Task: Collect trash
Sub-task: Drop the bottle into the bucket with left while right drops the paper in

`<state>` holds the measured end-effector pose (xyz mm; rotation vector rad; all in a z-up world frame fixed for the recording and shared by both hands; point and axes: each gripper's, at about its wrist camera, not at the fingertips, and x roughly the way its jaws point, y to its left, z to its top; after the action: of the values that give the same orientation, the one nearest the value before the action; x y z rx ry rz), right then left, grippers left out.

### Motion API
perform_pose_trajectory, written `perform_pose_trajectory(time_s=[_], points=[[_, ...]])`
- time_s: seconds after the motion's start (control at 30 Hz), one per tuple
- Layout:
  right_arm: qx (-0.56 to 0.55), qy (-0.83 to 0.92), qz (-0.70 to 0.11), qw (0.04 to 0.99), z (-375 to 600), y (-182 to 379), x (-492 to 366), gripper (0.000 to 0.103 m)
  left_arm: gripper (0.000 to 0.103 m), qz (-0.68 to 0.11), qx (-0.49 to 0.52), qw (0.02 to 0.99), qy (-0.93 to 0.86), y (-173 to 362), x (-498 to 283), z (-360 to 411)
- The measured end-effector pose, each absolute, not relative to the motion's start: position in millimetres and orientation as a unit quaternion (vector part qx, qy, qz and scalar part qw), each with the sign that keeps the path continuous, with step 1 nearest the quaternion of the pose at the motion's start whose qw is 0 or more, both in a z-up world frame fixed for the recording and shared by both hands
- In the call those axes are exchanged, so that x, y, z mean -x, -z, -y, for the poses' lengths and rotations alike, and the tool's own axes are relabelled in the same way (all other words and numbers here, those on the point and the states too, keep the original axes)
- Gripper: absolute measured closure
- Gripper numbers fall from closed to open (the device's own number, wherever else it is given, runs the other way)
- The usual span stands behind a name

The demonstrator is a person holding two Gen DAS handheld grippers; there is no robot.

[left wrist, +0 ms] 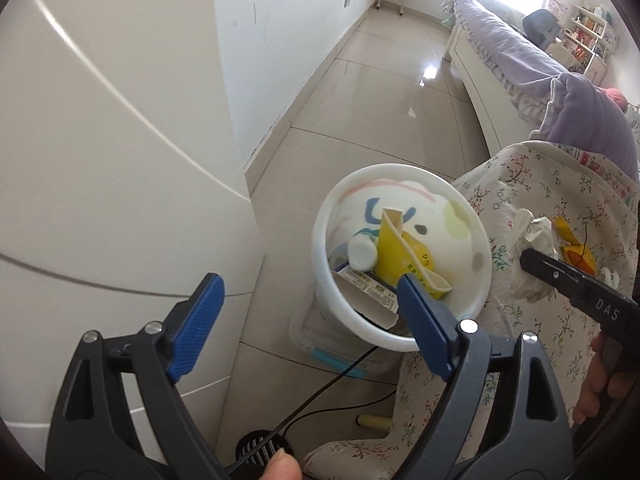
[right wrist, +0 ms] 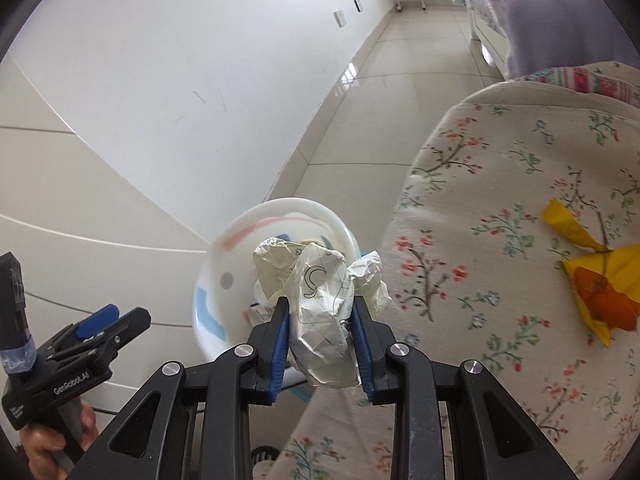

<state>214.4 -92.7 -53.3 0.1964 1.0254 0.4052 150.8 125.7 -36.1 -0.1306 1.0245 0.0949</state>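
Observation:
My right gripper (right wrist: 320, 308) is shut on a crumpled ball of white paper (right wrist: 320, 300) and holds it over the floral surface's edge, close to the white trash bin (right wrist: 216, 264). The paper also shows in the left wrist view (left wrist: 534, 236). The bin (left wrist: 472, 280) stands on the floor and holds a yellow carton (left wrist: 400, 256), a white bottle (left wrist: 362, 252) and a flat box. My left gripper (left wrist: 308, 292) is open and empty, just left of the bin. A yellow and orange wrapper (right wrist: 596, 276) lies on the floral surface; it also shows in the left wrist view (left wrist: 576, 246).
A floral-covered surface (right wrist: 500, 160) fills the right side. A white cabinet (left wrist: 120, 160) stands to the left of the bin. A clear plastic box (left wrist: 320, 344) and a black cable (left wrist: 320, 396) lie on the tiled floor. A bed with purple bedding (left wrist: 520, 52) stands farther back.

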Motion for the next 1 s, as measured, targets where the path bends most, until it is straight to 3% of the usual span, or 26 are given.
perform_pose_trajectory(time_s=[0.37, 0.43, 0.47, 0.5, 1.0], points=[[-0.091, -0.22, -0.463, 0.854, 70.2, 58.2, -214.9, 0.069, 0.014, -0.488, 0.058, 0.87, -0.045, 34.5, -145.2, -137.2], [-0.102, -0.222, -0.457, 0.855, 69.9, 61.1, -216.2, 0.049, 0.014, -0.489, 0.059, 0.869, -0.044, 34.4, -144.7, -138.0], [-0.114, -0.224, -0.456, 0.854, 71.1, 61.5, -216.3, 0.024, 0.014, -0.489, 0.061, 0.869, -0.043, 34.2, -144.6, -138.2], [-0.121, -0.221, -0.451, 0.856, 73.7, 59.7, -215.0, 0.017, 0.014, -0.489, 0.062, 0.869, -0.042, 34.2, -144.3, -138.5], [-0.099, -0.175, -0.444, 0.873, 106.2, 42.1, -203.1, 0.017, 0.013, -0.49, 0.057, 0.869, -0.029, 28.8, -144.4, -125.6]])
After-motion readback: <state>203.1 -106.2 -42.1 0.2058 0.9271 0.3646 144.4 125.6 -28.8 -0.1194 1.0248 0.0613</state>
